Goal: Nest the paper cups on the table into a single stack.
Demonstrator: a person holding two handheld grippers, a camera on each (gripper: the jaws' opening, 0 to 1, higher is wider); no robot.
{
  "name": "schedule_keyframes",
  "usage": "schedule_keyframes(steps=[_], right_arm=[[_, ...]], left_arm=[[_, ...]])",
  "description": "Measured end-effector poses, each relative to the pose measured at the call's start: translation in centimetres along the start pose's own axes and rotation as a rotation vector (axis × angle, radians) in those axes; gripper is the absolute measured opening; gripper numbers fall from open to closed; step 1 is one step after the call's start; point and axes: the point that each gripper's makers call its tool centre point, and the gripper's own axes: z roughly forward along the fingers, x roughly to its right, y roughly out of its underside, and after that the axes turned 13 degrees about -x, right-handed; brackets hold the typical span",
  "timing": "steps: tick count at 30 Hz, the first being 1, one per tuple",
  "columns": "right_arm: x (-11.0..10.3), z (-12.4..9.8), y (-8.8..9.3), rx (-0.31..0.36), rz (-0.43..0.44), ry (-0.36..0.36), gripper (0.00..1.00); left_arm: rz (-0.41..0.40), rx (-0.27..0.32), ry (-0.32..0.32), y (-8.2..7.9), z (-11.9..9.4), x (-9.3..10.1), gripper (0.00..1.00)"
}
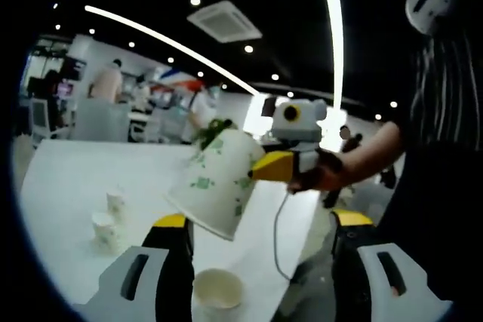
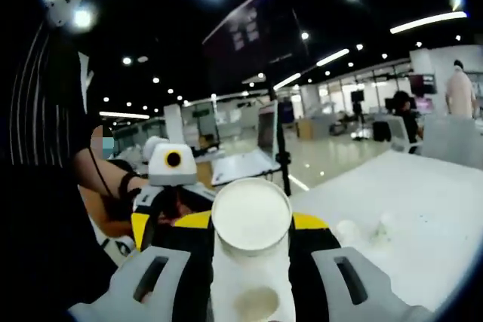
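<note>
A white paper cup with green prints (image 1: 211,186) hangs tilted in the air, with my right gripper (image 1: 264,167) shut on its side. In the right gripper view this cup (image 2: 251,213) sits between the two yellow-tipped jaws, round end facing away. My left gripper (image 1: 260,220) is open, jaws wide apart. A plain cup (image 1: 217,292) stands mouth up low between them, close to the left jaw. Two more small cups (image 1: 115,203) (image 1: 106,231) stand on the white table (image 1: 68,179). The left gripper (image 2: 162,194) shows behind the held cup.
A person in a dark striped top (image 1: 445,148) stands at the table's edge, one hand (image 1: 324,175) on the right gripper. Two small cups (image 2: 349,231) (image 2: 385,224) stand on the table (image 2: 430,209). Desks and people fill the office behind.
</note>
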Motion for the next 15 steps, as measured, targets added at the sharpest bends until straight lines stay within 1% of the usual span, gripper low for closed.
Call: schedule_keyframes(steps=[3, 9, 15], right_arm=[[-0.1, 0.1, 0.4, -0.008, 0.001, -0.007, 0.35], [-0.2, 0.0, 1.0, -0.003, 0.029, -0.031, 0.35], [-0.4, 0.0, 1.6, -0.001, 0.05, -0.046, 0.35]], left_arm=[[0.026, 0.0, -0.011, -0.3, -0.2, -0.1, 0.7], [0.021, 0.013, -0.004, -1.0, -0.6, -0.1, 0.63], [0.022, 0.017, 0.009, -1.4, -1.0, 0.0, 0.57]])
